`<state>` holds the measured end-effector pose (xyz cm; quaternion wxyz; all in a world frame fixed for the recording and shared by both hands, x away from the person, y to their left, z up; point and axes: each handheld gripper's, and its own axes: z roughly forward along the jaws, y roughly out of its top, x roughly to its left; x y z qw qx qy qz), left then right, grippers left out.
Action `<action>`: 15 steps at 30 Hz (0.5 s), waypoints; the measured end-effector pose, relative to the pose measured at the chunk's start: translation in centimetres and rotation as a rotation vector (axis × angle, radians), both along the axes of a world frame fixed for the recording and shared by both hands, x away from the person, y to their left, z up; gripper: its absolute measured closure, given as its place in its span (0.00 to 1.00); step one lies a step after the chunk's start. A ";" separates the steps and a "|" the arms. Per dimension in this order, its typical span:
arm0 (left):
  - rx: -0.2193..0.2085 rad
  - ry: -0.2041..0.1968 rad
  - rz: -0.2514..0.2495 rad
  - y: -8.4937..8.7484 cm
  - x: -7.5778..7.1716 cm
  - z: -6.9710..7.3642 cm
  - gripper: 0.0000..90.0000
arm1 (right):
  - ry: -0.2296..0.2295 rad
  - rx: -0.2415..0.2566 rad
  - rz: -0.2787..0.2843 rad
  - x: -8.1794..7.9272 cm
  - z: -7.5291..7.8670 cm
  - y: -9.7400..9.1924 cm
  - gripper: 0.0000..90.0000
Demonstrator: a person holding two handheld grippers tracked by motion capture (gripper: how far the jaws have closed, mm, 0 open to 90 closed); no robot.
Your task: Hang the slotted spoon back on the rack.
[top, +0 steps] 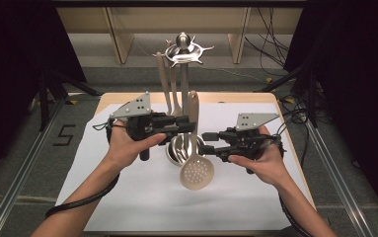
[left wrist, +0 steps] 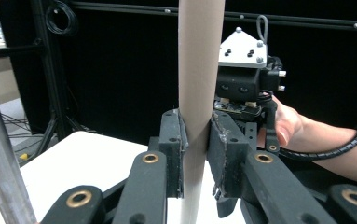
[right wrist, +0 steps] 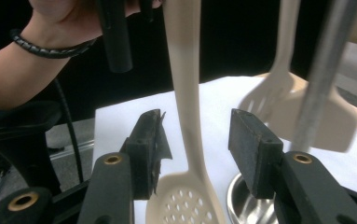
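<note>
Left tongs point(top: 189, 126) grip a beige skimmer point(top: 196, 173) by its handle; right tongs point(top: 207, 143) stand open around it.
The skimmer hangs near-upright above the desk point(top: 142, 197), perforated bowl at 6 o'clock, handle toward 12. The right gripper view shows the holes and a steel bowl-shaped base point(right wrist: 246, 205) beneath; the high view shows the utensil stand point(top: 183, 49) behind, hung with two utensils.

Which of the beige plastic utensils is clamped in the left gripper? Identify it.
The beige perforated skimmer spoon, gripped by its handle in the left gripper; the other beige utensils hang on the metal stand.
</note>
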<state>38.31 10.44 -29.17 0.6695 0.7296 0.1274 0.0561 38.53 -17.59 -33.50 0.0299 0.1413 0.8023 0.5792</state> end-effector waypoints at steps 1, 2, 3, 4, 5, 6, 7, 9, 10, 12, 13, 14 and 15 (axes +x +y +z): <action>0.002 -0.001 -0.002 0.0 0.0 0.0 0.84 | -0.011 0.004 -0.003 0.0 0.0 0.3 0.62; 0.001 -0.002 -0.002 0.1 -0.1 0.0 0.84 | -0.008 0.000 0.014 0.0 0.0 0.5 0.62; -0.001 -0.002 -0.003 0.1 -0.1 0.0 0.84 | 0.004 -0.004 0.008 0.0 0.1 0.6 0.63; 0.001 -0.005 -0.006 0.2 -0.1 0.0 0.84 | -0.002 0.009 0.002 0.0 0.0 0.9 0.63; 0.002 -0.006 -0.005 0.2 -0.1 0.1 0.84 | 0.010 0.010 0.003 -0.1 0.0 1.0 0.63; 0.002 -0.007 -0.003 0.2 -0.2 0.1 0.84 | 0.006 -0.007 0.015 0.0 0.1 1.0 0.63; 0.001 -0.005 -0.002 0.3 -0.2 0.1 0.84 | -0.016 -0.010 0.018 0.1 0.1 1.1 0.64; 0.002 -0.005 -0.004 0.2 -0.2 0.1 0.84 | -0.018 -0.014 0.020 0.1 0.0 1.1 0.64; 0.002 -0.005 -0.006 0.2 -0.2 0.1 0.84 | -0.020 -0.012 0.019 0.1 0.0 1.1 0.65; -0.001 -0.005 -0.011 0.1 -0.1 0.1 0.84 | -0.018 -0.008 0.024 0.1 0.1 1.1 0.65; -0.002 -0.004 -0.014 0.1 -0.1 0.1 0.84 | -0.012 -0.009 0.022 0.0 0.1 1.1 0.66; -0.003 -0.002 -0.016 0.1 -0.1 0.1 0.84 | -0.001 -0.009 0.021 0.0 0.1 1.1 0.66; -0.005 0.001 -0.017 0.1 -0.2 0.1 0.84 | -0.006 -0.009 0.030 0.1 0.1 1.1 0.67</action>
